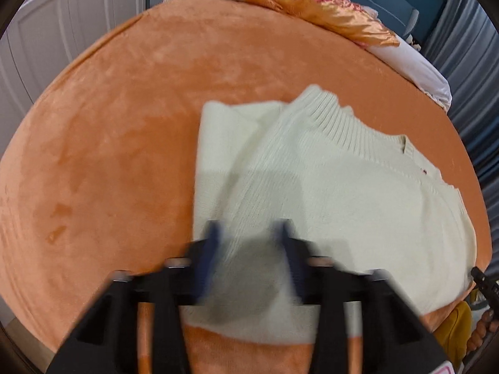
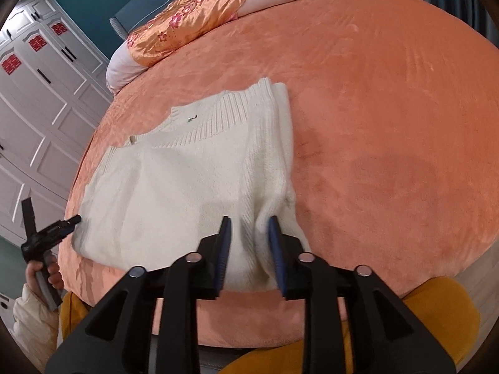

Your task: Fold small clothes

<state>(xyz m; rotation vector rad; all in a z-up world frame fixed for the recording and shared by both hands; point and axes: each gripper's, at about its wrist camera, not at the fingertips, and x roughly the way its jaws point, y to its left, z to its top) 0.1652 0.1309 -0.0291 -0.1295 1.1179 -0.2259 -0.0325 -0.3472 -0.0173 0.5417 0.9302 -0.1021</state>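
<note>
Your right gripper [image 2: 249,227] stood with its jaws apart, straddling a raised ridge of the sweater [image 2: 187,180] at its near hem; knit bulged up between the pads, but I couldn't say they had bitten yet. Your left gripper [image 1: 249,233] hung low over the other near corner, jaws apart too and blurred, nothing between them but the cloth lying below. In the right wrist view that same left gripper showed at the far left edge, off the sweater's side.

That sweater lay on the orange bed [image 2: 389,124], toward the near edge, well apart from the pillow [image 2: 187,28] at the far side. One side panel had been laid over the body, leaving a straight folded edge along the sweater's right.

Handling, as I judged it: cream knit, thick, soft, floppy, light enough for one pinch but stretchy, so a grab at a single layer would have dragged and skewed it. No fragility to fear, and the plush cover looked likely to cling, so it wanted lifting, not sliding. Best holds looked like the two near hem corners, taking every layer at the folded edge, or the ribbed band where the knit is firmer.

Pointing: the ribbed collar [image 2: 218,118] lay away from you, toward the pillow, the hem toward you. Its long axis ran hem to collar, near to far, slightly slanted across the bed, so a hem-to-collar fold looked the natural next one.
</note>
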